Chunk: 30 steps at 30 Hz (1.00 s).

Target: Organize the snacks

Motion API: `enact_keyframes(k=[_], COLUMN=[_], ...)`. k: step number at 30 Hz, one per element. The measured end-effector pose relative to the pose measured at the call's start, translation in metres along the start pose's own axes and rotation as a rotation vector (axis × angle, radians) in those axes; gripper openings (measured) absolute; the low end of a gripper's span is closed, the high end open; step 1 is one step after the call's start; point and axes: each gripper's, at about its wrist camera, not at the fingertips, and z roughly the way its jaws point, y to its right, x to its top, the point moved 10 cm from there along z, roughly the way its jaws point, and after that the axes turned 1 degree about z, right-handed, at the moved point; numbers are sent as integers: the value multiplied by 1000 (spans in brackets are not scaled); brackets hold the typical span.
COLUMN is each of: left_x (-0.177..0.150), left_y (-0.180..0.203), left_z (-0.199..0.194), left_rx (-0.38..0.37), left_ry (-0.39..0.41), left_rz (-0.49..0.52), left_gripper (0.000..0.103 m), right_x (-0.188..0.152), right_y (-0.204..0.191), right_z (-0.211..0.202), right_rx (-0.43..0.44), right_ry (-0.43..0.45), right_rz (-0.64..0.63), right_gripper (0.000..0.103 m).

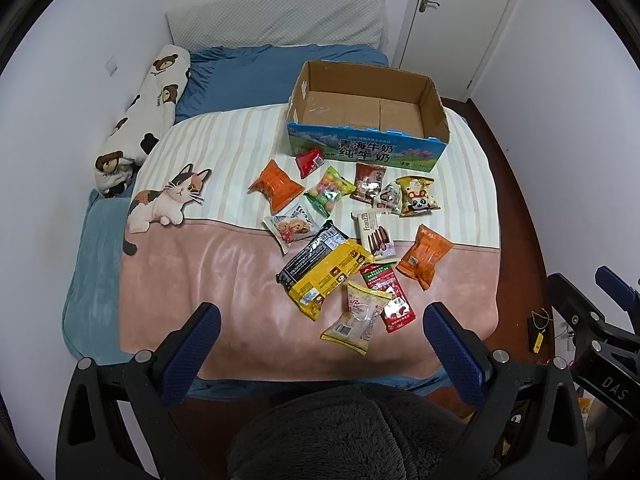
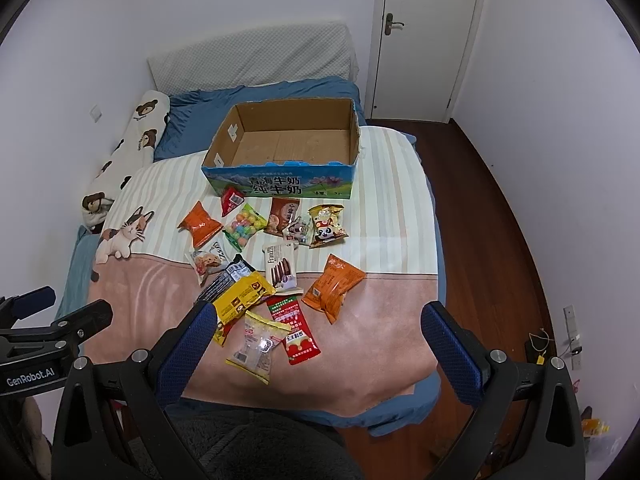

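Dark fleece (image 1: 360,432) fills the bottom centre of the left wrist view, just under the left gripper (image 1: 320,344), whose blue-padded fingers stand wide apart and hold nothing. Right gripper (image 2: 318,344) is likewise spread wide and empty, low in its own frame, above the near edge of the bed (image 2: 404,412).

Snack packets lie loose across the middle of the blanket (image 1: 208,280) — nearest is a clear-and-yellow packet (image 1: 356,322) touching a red packet (image 1: 390,296), with a long yellow-and-black bag (image 1: 324,268) just left of them. Two orange packets (image 1: 425,255) (image 1: 276,187) sit at either side of the scatter. Farther up, a small red packet (image 1: 309,161) leans against the front wall of the open cardboard box (image 1: 360,150), which is empty inside.

Bare pink blanket lies left of the pile, toward the printed cat (image 1: 166,204); striped cloth right of the box is also free. Wooden floor (image 2: 500,240) runs along the bed's right edge toward the door (image 2: 424,32).
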Motion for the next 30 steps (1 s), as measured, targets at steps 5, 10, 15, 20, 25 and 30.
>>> enact_keyframes(k=[5,10,15,20,25,30], left_x=[2,2,3,3,2,1], left_y=[0,0,-4,-5,-6,-7], left_z=[0,-1,-5,-6,-7,-8], left_rx=[3,2,2,2,0,1], left_ry=[2,2,11,12,14,14], left_rz=[-1,0,1,-2,-5,-6], left_gripper=[103,103,103,103,103,103], right_x=[1,2,3,3,3,4], right_y=[-2,-3,-4,-5,-7,-9], right_z=[-1,-2,-4,-5,-6,-7], right_rx=[4,6,9,11,13,17], right_ry=[1,4,10,11,12,15], right_rz=[-2,-5,-5,-5,-7,-8], right_gripper=[103,103,103,103,103,103])
